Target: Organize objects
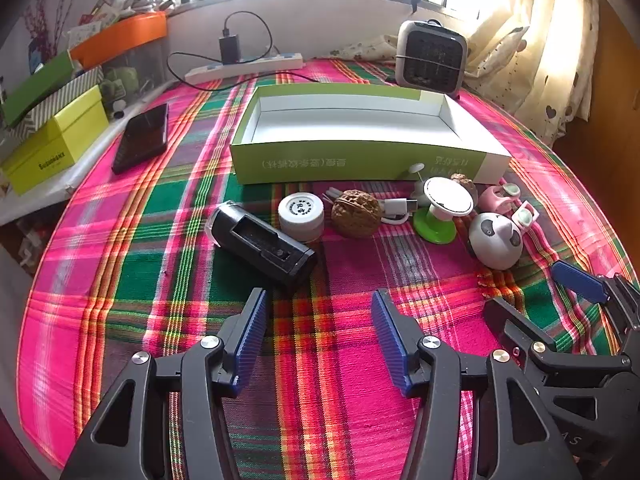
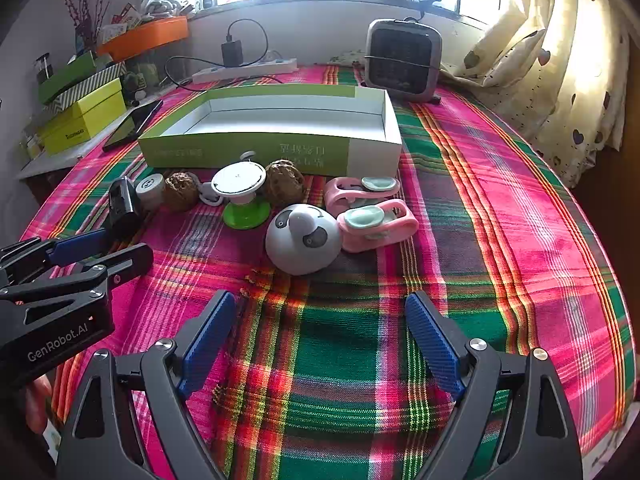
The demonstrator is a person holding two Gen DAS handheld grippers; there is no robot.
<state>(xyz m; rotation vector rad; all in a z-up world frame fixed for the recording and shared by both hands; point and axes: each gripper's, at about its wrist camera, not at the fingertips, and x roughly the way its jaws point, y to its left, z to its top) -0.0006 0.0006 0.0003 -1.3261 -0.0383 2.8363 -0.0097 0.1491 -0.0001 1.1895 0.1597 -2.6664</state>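
An open green box (image 1: 360, 162) (image 2: 256, 148) with a white inside lies on the plaid cloth. In front of it lie a black device (image 1: 262, 244) (image 2: 122, 204), a white jar (image 1: 301, 216) (image 2: 150, 190), two walnuts (image 1: 356, 212) (image 2: 284, 182), a green-footed white stand (image 1: 440, 212) (image 2: 240, 196), a panda ball (image 1: 496, 240) (image 2: 304, 238) and pink clips (image 2: 372, 216). My left gripper (image 1: 318, 314) is open and empty just short of the black device. My right gripper (image 2: 318, 320) is open and empty just short of the panda ball.
A small grey heater (image 1: 432, 58) (image 2: 404, 60) stands behind the box. A power strip (image 1: 244, 68), a dark phone (image 1: 142, 138), yellow and green boxes (image 1: 52, 140) and an orange tray (image 1: 120, 38) are at the far left. Curtains (image 2: 560, 60) hang at right.
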